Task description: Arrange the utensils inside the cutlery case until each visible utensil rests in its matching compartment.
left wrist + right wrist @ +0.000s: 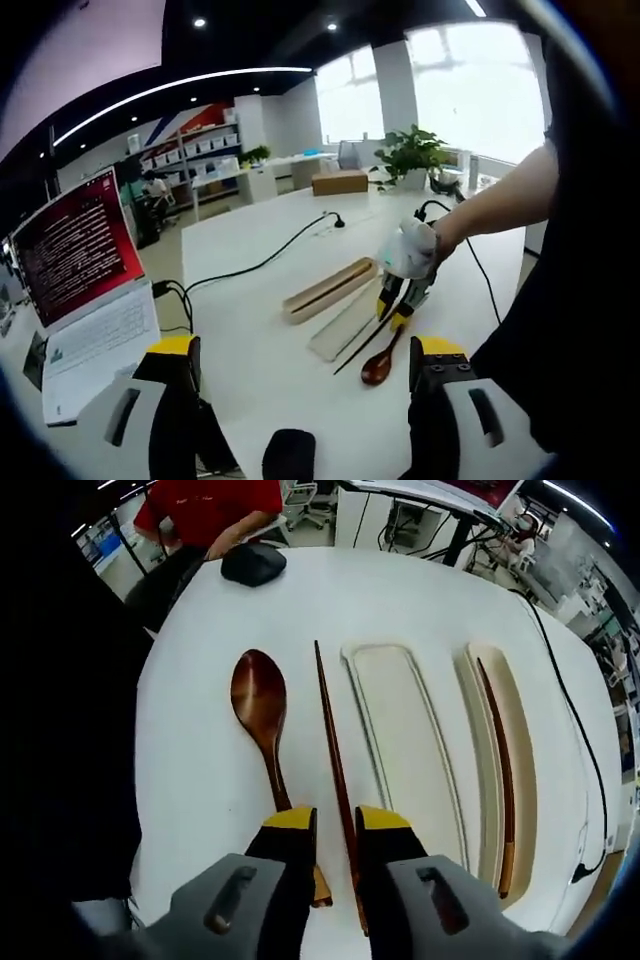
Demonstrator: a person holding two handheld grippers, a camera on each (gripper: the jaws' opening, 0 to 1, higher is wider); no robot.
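Note:
In the right gripper view a dark wooden spoon (258,695) and one brown chopstick (330,730) lie side by side on the white table (190,780). To their right sit the case's two cream halves: an empty tray (395,730) and a tray (525,780) holding a second chopstick (497,750). My right gripper (337,820) hovers over the near ends, jaws narrowly apart, the loose chopstick in the gap, the spoon handle under the left jaw. In the left gripper view my left gripper (305,350) is wide open and holds nothing, while the right gripper (403,295), in a gloved hand, sits over the spoon (381,367).
An open laptop (80,270) stands at the table's left edge, with a black cable (260,262) across the middle. A plant (412,150) and a cardboard box (340,182) are far back. A black mouse (252,563) lies beyond the spoon, near a person in red (210,505).

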